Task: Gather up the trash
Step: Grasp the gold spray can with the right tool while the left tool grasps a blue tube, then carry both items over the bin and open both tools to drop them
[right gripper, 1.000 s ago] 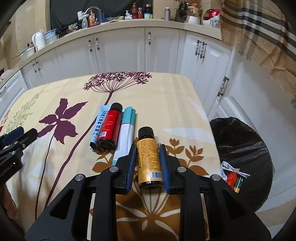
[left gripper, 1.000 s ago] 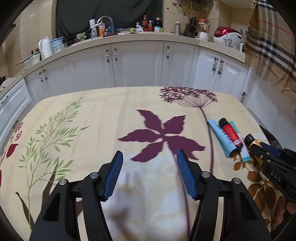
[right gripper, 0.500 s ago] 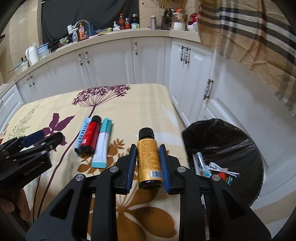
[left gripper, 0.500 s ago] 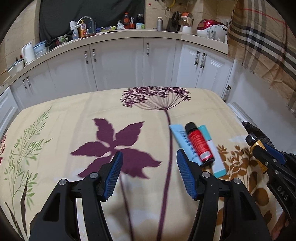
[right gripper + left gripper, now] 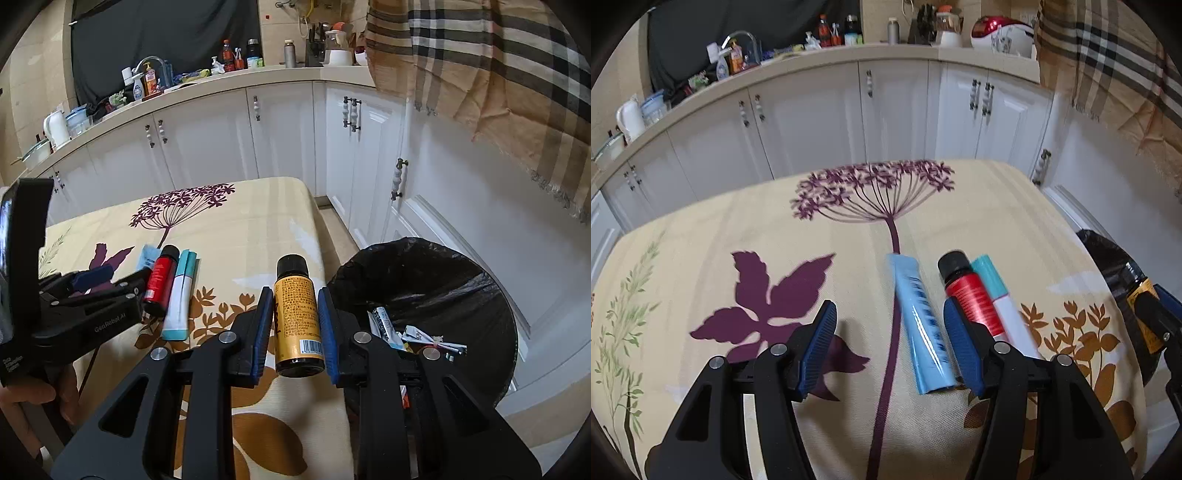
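Left wrist view: left gripper (image 5: 888,341) low over the floral-cloth surface (image 5: 701,240), jaws spread wide, nothing between the pads. Light blue tube (image 5: 921,325) lies flat on the cloth in the gap between the jaws, close to the right-hand pad, pointing toward the far edge. Just right of it, touching or nearly so, a red bottle with black cap (image 5: 971,295), lower part hidden behind the right-hand finger; against that, a teal-and-white tube (image 5: 999,295). All three lie side by side toward the surface's right edge. Past that edge, a bit of black bin bag (image 5: 1108,254); the right gripper shows at the frame's far right with a yellow bottle (image 5: 1141,295) in it. White cabinets (image 5: 812,122) beyond the far edge. Right wrist view: right gripper (image 5: 295,317) has its jaws closed snug on the yellow bottle (image 5: 297,314), black cap forward, barcode end toward the camera; held off the cloth, over the surface's right edge, beside the bin rather than over it. Black-lined bin (image 5: 461,280) on the floor just right of the surface, wrappers and scraps (image 5: 410,332) inside. Left gripper (image 5: 92,295) at frame left beside the red bottle (image 5: 160,277) and teal-and-white tube (image 5: 181,295); light blue tube (image 5: 147,256) mostly hidden behind it. Plaid cloth (image 5: 498,66) hangs upper right
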Tool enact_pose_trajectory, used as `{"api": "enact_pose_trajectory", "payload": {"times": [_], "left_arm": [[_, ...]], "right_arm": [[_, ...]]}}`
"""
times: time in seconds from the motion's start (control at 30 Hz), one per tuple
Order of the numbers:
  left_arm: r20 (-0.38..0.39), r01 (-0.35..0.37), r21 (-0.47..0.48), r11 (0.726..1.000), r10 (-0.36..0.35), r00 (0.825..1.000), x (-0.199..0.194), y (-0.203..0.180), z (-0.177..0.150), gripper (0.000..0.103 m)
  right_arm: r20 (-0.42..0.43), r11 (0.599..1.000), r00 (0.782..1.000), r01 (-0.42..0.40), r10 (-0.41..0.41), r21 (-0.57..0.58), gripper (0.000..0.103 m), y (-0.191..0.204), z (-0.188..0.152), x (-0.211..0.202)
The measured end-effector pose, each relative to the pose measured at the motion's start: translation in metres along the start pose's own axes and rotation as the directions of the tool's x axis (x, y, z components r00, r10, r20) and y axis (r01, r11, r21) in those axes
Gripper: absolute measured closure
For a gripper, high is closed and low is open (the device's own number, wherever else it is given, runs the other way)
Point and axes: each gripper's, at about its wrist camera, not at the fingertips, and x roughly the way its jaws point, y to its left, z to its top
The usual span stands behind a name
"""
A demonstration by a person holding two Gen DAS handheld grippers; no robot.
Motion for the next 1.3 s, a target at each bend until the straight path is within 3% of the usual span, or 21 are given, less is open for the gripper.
{"api": "enact_pose_trajectory", "payload": {"times": [0.23,0.4,0.47,0.57,0.87,1.3], "left_arm": [[-0.017,0.010,-0.006,1.000,-0.010,1.000,0.001,0.002,-0.003,0.045],[-0.018,0.017,0.016,1.000,-0.016,1.000,0.001,0.000,-0.004,0.066],[-0.015,0.014,0.036,0.999,-0.014,1.000,0.000,-0.002,-0.004,0.081],[-0.013,0.013,0.050,0.999,-0.012,1.000,-0.002,-0.001,-0.006,0.088],[-0.007,0.024,0.035,0.999,-0.024,1.000,-0.008,0.006,-0.010,0.094],[0.075,0.068,0.048,0.997,-0.071,0.995,-0.049,-0.005,-0.017,0.094]], "right_arm": [[0.002,1.000,1.000,-0.006,0.006,0.010,0.079,-0.003,-0.002,0.001],[0.001,1.000,1.000,-0.008,0.008,0.011,0.079,-0.002,-0.003,0.001],[0.001,1.000,1.000,-0.009,0.009,0.012,0.079,-0.003,-0.003,0.001],[0.002,1.000,1.000,-0.008,0.008,0.012,0.079,-0.002,-0.004,0.001],[0.007,1.000,1.000,-0.010,0.010,0.009,0.079,0.000,-0.006,0.000],[0.047,0.999,0.998,0.037,-0.039,0.031,0.080,-0.014,-0.008,-0.019]]}}
